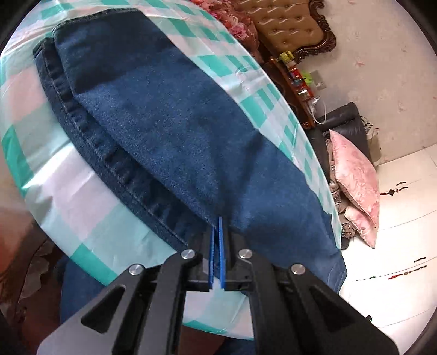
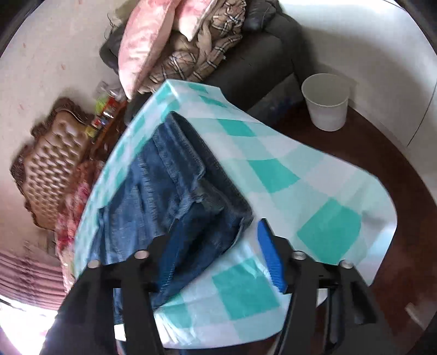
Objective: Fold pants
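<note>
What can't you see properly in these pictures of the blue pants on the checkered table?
- Left wrist view: the pants run off the table's near edge; the left gripper, shut on the denim, hides the pinched bit.
- Right wrist view: the open right gripper covers the pants' near corner, and motion blur smears the seams.
- Both views: the checkered tablecloth hides the table.

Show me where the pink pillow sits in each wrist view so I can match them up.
Left wrist view: the pink pillow is at the right edge, mid-height, leaning beside the dark sofa.
Right wrist view: the pink pillow is at the top, left of centre, on the same sofa.
Shared landmark: the tufted brown headboard.
</note>
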{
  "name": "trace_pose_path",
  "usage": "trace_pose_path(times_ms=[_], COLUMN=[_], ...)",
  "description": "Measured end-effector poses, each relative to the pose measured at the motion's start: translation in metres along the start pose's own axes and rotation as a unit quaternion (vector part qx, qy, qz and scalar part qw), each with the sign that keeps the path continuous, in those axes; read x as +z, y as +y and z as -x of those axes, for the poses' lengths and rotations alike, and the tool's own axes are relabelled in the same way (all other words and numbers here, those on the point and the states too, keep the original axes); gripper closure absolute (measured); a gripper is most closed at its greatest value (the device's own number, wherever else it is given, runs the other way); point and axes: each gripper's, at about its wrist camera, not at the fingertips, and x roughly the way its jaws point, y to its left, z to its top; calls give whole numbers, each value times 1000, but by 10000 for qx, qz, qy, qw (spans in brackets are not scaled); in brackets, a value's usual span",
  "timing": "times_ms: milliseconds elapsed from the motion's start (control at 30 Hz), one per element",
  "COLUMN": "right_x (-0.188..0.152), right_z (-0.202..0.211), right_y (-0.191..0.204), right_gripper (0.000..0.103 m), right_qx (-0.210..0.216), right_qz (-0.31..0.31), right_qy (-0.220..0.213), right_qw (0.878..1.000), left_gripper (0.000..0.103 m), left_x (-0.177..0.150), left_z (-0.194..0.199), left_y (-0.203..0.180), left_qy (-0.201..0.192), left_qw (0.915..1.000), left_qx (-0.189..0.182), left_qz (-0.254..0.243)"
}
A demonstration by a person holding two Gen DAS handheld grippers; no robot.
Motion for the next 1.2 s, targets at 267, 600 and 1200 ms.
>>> trace_pose_path(times_ms=[267, 600, 1200], right_x=[-10, -9, -10], right_z=[-6, -35, -28], right_y=[13, 35, 36], right_gripper=[45, 91, 92], right_qx=[279, -3, -546], right_qz=[-272, -86, 335], right_qy=[-75, 23, -363], right_qw=[9992, 10000, 9973], left_gripper=[101, 101, 101], left_x=[0, 0, -20], left_z=[-7, -5, -2], left_y=[5, 14, 34], left_qy=[16, 10, 109], left_qw=[9998, 9988, 9977], left_qx=[-150, -335, -405], left_qz=[159, 350, 534])
